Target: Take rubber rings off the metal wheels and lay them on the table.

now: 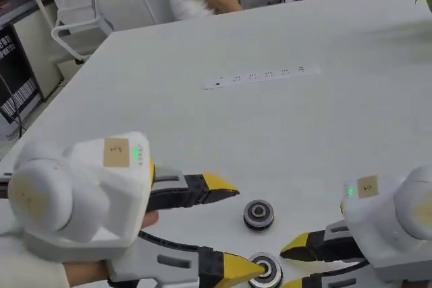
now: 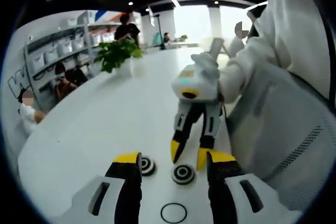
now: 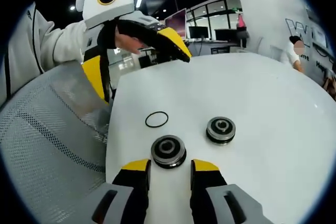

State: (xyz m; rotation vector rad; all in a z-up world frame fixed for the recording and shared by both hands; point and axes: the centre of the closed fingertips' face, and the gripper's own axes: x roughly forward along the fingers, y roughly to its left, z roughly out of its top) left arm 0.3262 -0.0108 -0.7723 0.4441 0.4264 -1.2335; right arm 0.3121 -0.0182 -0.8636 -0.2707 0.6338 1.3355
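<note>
Rubber ring [image 3: 156,119]: thin black loop, flat on the white table [image 1: 202,119], apart from the near wheel [image 3: 168,151] and far wheel [image 3: 221,129]. In the head view a yellow jaw tip partly hides the near wheel. Left gripper [image 2: 173,157] jaws wide apart; right gripper [image 3: 171,165] jaws apart, near wheel just ahead. Open tabletop runs to the power strip [image 1: 262,75]

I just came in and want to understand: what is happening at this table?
A person holds two open grippers over a white table. The right gripper points at the nearer metal wheel, and the left gripper faces it from the opposite side. A second wheel lies beside. One thin black ring lies loose on the table. Nothing is gripped.
</note>
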